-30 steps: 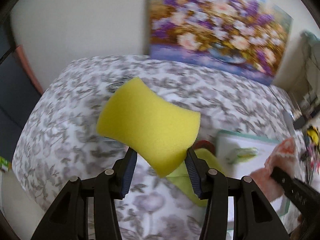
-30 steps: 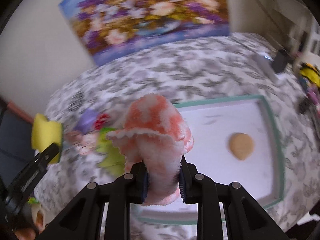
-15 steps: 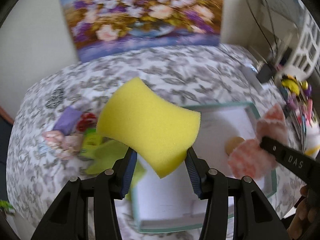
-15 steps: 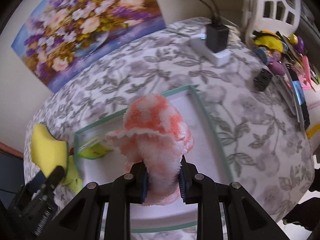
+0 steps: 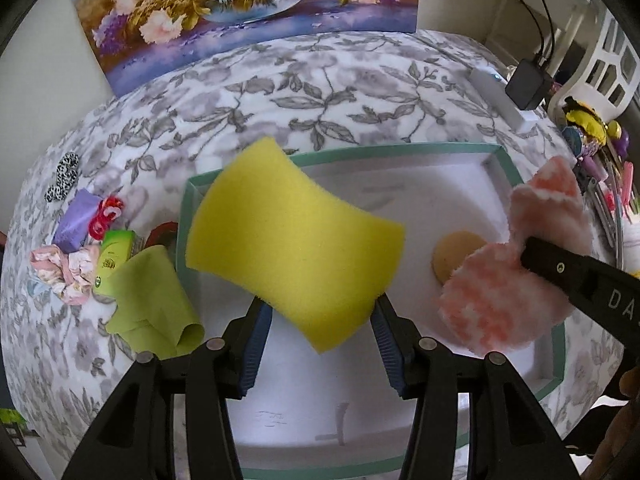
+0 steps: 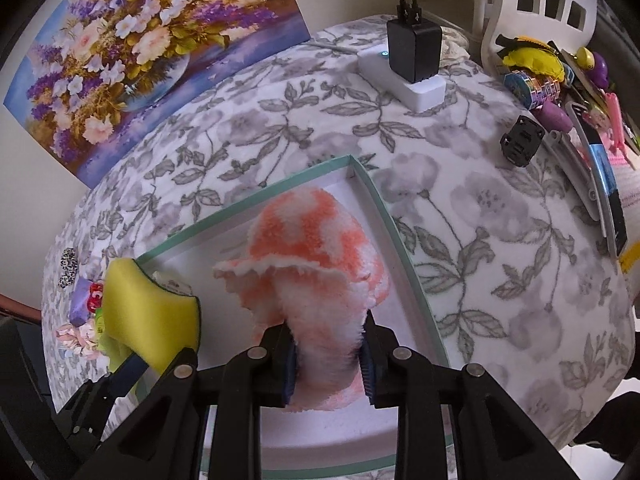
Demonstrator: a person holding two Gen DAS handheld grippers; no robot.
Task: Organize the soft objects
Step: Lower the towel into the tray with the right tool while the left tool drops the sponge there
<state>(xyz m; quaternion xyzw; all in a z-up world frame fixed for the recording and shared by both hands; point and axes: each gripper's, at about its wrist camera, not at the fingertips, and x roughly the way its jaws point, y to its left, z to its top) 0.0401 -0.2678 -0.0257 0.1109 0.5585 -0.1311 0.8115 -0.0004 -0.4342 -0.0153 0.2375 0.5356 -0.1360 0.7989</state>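
My left gripper (image 5: 320, 316) is shut on the lower edge of a yellow sponge (image 5: 292, 240), which hangs over the left half of the white tray with a teal rim (image 5: 400, 147). The sponge (image 6: 148, 312) also shows at the left of the right wrist view. My right gripper (image 6: 328, 356) grips a fluffy pink-and-white cloth (image 6: 312, 248) above the tray's far right corner (image 6: 384, 208); its jaws are opening, with the cloth still between the pads. In the left wrist view that cloth (image 5: 492, 304) partly covers a round beige pad (image 5: 456, 248) lying in the tray.
Left of the tray lie a green cloth (image 5: 152, 300), a pink scrunchie (image 5: 64, 272), a purple block (image 5: 78, 216) and a black-and-white scrunchie (image 5: 64, 176). A flower painting (image 5: 240, 8) leans at the back. A power strip with a charger (image 6: 412, 64) and toys (image 6: 532, 60) sit right.
Both grippers have moved over the tray and come lower. The left one swung right with the sponge. The right one carried the fluffy cloth toward the tray's right corner.
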